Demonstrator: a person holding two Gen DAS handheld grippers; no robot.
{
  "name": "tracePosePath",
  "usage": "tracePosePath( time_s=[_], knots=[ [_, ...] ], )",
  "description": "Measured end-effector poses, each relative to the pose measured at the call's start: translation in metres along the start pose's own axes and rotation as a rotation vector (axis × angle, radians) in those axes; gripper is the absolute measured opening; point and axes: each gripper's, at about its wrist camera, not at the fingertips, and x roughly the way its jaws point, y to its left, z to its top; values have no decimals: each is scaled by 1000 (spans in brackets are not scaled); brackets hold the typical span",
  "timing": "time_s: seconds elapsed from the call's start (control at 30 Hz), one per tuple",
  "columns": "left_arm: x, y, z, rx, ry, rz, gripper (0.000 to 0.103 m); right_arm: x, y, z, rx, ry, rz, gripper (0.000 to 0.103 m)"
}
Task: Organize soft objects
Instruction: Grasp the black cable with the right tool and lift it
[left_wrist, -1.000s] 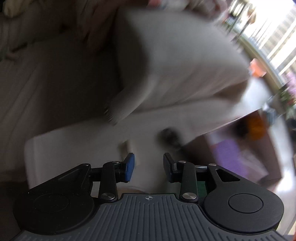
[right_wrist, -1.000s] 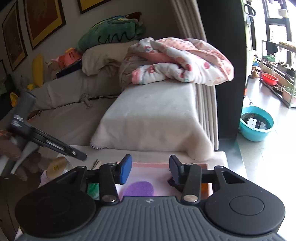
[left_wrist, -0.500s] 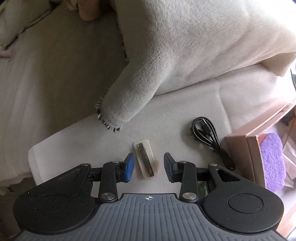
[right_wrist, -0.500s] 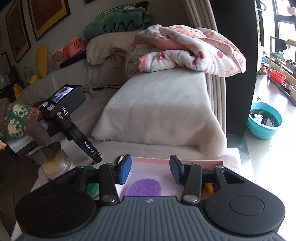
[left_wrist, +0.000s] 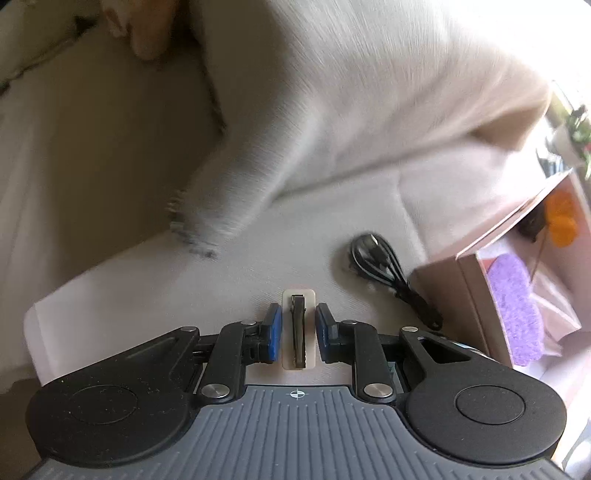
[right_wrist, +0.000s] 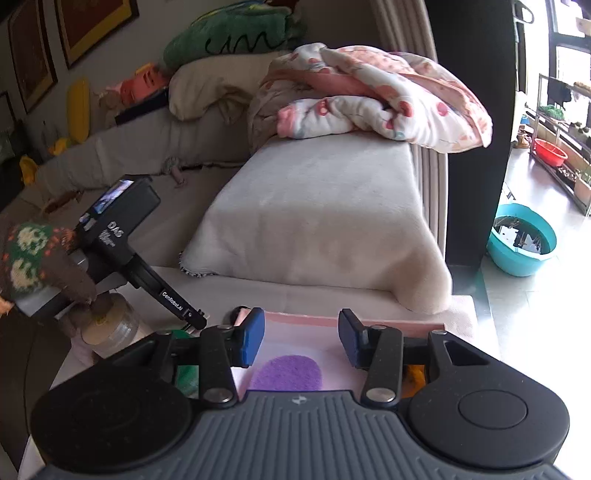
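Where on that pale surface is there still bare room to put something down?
Free: the stretch left of the hair clip, below the blanket's fringed corner. Crowded: right of the clip, where the black cable lies beside the pink box.

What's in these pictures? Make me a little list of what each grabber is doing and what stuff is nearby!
left gripper: pointing down, jaws just closed on the hair clip, pads at the edges of its card
right gripper: open, nothing between its pads, above the pink box
in the box: purple pad
beside the clip: coiled black cable
behind: cream blanket with a flowery quilt bundled on top
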Motion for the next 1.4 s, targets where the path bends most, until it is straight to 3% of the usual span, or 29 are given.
tracePosePath(
  time_s=[0.13, 0.3, 0.5, 0.7, 0.87, 0.93, 1.03, 1.07, 1.17, 1.4],
  knots=[
    [-48, 26, -24, -59, -127, -47, 23, 23, 35, 31, -28, 85, 49, 42],
    [-85, 62, -52, -128, -226, -81, 23, 104, 78, 62, -52, 352, 88, 31],
    [-77, 94, -82, -161, -291, -120, 23, 195, 104, 66, -143, 576, -72, 30],
    [-51, 108, -91, -183, -285, -135, 23, 237, 109, 56, -211, 688, -172, 31],
    [-43, 115, -99, -213, -268, -131, 23, 241, 106, 55, -199, 685, -176, 33],
    [-41, 119, -102, -229, -268, -124, 23, 234, 104, 54, -198, 654, -176, 23],
    [-47, 123, -106, -258, -272, -117, 23, 216, 104, 56, -180, 597, -165, 22],
    [-48, 123, -107, -263, -275, -107, 23, 208, 105, 59, -173, 571, -157, 15],
    [-69, 122, -115, -280, -302, -79, 23, 176, 109, 69, -158, 496, -129, 13],
    [-140, 100, -130, -271, -381, 1, 23, 59, 134, 107, -163, 261, 11, 13]
  ],
)
